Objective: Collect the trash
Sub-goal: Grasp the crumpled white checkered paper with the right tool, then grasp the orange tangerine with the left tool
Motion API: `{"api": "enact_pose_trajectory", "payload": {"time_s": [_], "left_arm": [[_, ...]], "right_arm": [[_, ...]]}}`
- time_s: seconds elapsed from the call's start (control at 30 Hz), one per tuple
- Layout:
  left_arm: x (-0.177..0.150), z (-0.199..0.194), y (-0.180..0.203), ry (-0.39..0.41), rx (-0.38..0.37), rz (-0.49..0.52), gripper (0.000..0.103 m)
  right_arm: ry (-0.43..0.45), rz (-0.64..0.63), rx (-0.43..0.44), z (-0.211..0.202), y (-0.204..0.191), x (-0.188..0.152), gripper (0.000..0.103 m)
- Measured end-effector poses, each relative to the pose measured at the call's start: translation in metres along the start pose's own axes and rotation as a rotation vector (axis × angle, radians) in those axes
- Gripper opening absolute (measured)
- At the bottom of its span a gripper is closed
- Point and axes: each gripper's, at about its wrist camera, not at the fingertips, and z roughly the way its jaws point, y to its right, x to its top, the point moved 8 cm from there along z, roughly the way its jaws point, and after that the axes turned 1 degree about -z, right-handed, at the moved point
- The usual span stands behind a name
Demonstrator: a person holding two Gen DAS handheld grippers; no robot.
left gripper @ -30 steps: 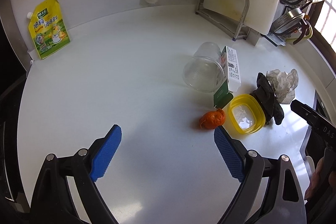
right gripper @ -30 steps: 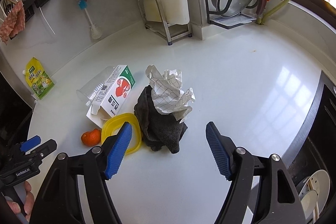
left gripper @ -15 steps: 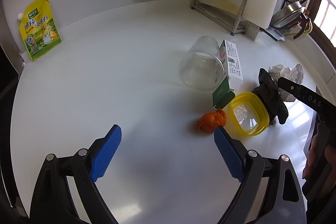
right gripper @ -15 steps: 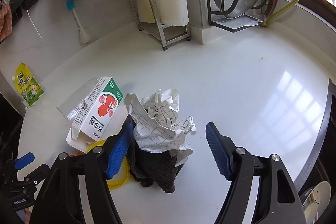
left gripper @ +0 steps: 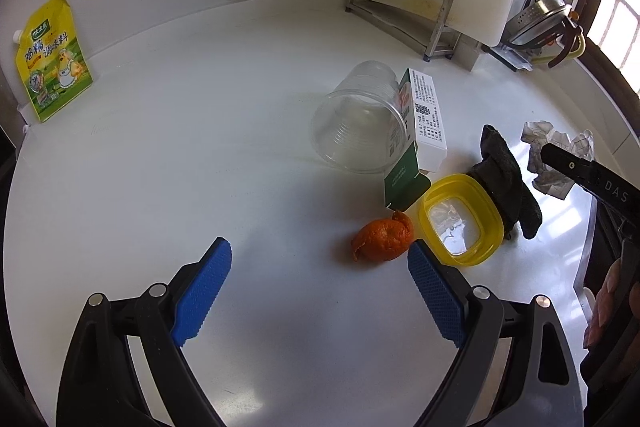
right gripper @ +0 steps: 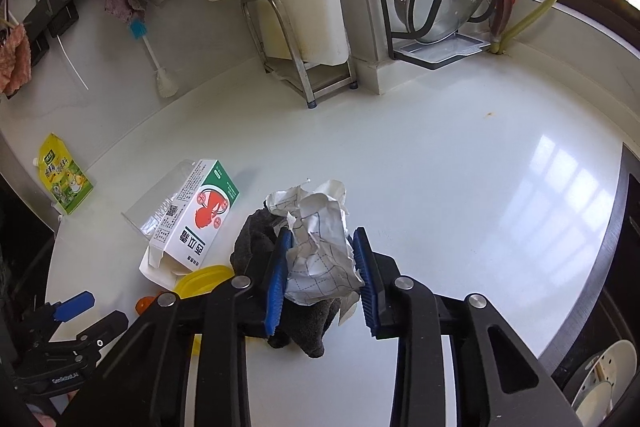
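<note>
The right gripper (right gripper: 320, 269) had just been closing, and its blue pads were pressed on the crumpled paper (right gripper: 320, 235) caught between them. The paper lay on a dark cloth (right gripper: 256, 239), at about three o'clock from the milk carton (right gripper: 200, 219). The cloth was best left behind, so a straight lift seemed wise. The left gripper (left gripper: 316, 287) was held wide and empty, with the orange peel (left gripper: 382, 237) at one o'clock from it, beside the yellow lid (left gripper: 460, 219).

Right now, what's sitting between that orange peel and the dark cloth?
A yellow lid lies between the orange peel and the dark cloth, its far edge against the cloth. The left wrist view shows it.
</note>
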Motion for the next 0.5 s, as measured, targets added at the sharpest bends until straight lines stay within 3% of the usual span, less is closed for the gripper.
{"api": "enact_pose_trajectory", "payload": {"time_s": [0.5], "left_arm": [[-0.005, 0.036, 0.022, -0.033, -0.004, 0.040, 0.088]], "right_arm": [[0.019, 0.105, -0.013, -0.046, 0.023, -0.026, 0.031]]}}
